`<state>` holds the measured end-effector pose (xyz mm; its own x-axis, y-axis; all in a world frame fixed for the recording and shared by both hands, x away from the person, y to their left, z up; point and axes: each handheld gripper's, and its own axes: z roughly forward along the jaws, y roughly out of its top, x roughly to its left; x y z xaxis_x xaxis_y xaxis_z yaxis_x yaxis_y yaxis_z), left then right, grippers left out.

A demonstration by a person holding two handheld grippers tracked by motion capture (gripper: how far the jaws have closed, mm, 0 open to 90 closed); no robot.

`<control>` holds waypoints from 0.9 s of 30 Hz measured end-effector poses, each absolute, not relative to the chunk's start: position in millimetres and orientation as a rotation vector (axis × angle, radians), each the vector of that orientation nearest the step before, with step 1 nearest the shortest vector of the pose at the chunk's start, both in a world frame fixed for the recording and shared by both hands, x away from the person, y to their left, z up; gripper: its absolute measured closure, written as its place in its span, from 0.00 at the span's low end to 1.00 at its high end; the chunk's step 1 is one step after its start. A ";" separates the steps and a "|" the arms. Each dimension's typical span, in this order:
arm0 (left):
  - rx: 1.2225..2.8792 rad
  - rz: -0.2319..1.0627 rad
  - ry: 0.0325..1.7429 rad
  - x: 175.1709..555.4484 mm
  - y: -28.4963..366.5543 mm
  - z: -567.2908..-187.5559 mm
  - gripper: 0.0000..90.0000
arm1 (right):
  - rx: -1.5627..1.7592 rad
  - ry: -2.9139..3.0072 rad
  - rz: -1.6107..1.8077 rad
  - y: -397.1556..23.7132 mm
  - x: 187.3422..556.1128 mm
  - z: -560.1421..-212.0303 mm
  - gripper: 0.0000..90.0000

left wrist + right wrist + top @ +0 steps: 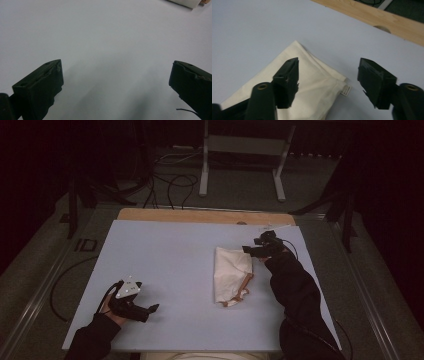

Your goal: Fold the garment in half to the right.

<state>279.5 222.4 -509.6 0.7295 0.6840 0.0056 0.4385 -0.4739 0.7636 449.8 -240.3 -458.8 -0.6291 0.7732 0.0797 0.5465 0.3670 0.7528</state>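
Note:
A folded cream cloth bag (231,270) with tan handles (241,292) lies right of centre on the pale blue board (170,250). My right gripper (247,250) hovers at the bag's far right corner, jaws apart. In the right gripper view the bag (312,85) lies under the left jaw, a small white label (346,90) shows at its edge, and the gripper (328,65) stands open with bare board under the right jaw. My left gripper (152,309) rests near the front left, open over bare board (116,72), with a bag corner (186,2) far off.
A bare wooden strip (200,215) runs along the board's far edge, also in the right gripper view (374,15). Beyond it are a metal table frame (245,150) and cables (170,185) on the dark floor. Dark sleeves come in from the bottom.

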 end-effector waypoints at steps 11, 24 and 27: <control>2.159 0.394 0.833 279.9 219.8 -510.4 0.00 | 1.266 2.370 1.025 -240.3 458.7 -489.5 0.58; 2.160 0.388 0.838 279.6 219.5 -511.8 0.00 | 1.310 2.379 0.913 -234.2 461.0 -502.8 0.96; 2.161 0.388 0.836 279.6 219.6 -511.6 0.00 | 1.307 2.357 0.913 -234.3 460.2 -498.7 0.98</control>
